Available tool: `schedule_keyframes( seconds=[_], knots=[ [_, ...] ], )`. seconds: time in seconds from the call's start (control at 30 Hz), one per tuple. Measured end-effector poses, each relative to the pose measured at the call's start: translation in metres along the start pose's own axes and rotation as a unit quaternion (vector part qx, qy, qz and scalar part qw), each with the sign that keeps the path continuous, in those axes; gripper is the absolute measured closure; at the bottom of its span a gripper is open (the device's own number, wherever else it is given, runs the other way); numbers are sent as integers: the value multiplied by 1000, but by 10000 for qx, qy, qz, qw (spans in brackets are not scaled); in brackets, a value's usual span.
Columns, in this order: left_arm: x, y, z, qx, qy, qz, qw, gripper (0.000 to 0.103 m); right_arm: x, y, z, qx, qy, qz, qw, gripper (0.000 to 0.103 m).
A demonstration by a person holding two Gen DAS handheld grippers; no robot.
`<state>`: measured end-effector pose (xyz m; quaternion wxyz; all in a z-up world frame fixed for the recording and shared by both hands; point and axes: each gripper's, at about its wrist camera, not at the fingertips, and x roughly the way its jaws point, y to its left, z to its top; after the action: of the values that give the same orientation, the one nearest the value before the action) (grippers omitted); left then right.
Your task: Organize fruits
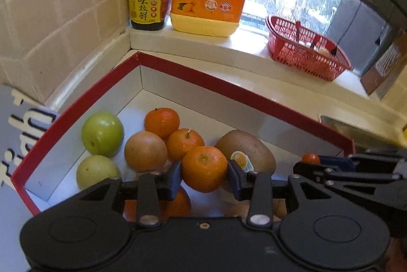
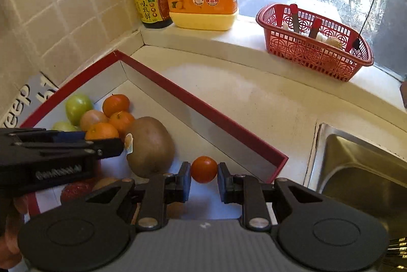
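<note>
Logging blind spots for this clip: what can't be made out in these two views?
- Fruit under the left gripper: left wrist view, hidden by its body.
- Red basket contents: both views, too small.
- Small tomato: right wrist view, pad contact in the right gripper is unclear.
- Sink: cut off by the edge.

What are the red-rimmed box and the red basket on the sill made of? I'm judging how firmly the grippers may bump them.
The red-rimmed box looks like stiff cardboard: thin flat walls, matte white inside, sharp folded corners. The red basket appears to be moulded plastic: slightly glossy, with an openwork lattice and a rolled rim.
</note>
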<state>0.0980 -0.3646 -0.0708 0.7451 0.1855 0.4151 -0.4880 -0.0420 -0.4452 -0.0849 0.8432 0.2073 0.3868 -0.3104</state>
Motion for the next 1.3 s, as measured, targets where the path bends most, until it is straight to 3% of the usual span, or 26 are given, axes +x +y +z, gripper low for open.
schedule_keyframes(
  seconds=[0.17,0.33,0.4,0.43,0.47,0.63,0.73,0.87,1.07,1.3],
  knots=[
    [-7,1,0,-30,-42,-38,10000,35,0,-3,2,29,89,44,9999,76],
    [-48,13,-2,-247,-365,137,9989,34,-26,-10,2,133,-155,235,9995,74],
    [-78,19,-6,-401,-623,215,9970,32,-45,-11,1,197,-303,340,9988,56],
    [-94,22,-8,-464,-763,276,9956,29,-58,-10,-1,213,-456,378,9980,53],
    [-110,24,-11,-546,-891,401,9937,27,-70,-6,-4,178,-600,387,9973,48],
    [-174,27,-34,-979,-1132,1243,9809,23,-112,28,-24,-200,-874,576,9943,44],
    [-194,28,-54,-1299,-1056,1736,9705,23,-124,51,-37,-499,-880,642,9928,39],
    [-196,31,-80,-1597,-667,2078,9627,23,-128,74,-51,-786,-785,695,9914,38],
    [-194,29,-118,-1784,-333,2131,9600,23,-120,94,-68,-963,-504,774,9911,37],
    [-183,21,-134,-1728,-128,2104,9622,23,-115,105,-77,-1054,-422,679,9912,37]
  ],
)
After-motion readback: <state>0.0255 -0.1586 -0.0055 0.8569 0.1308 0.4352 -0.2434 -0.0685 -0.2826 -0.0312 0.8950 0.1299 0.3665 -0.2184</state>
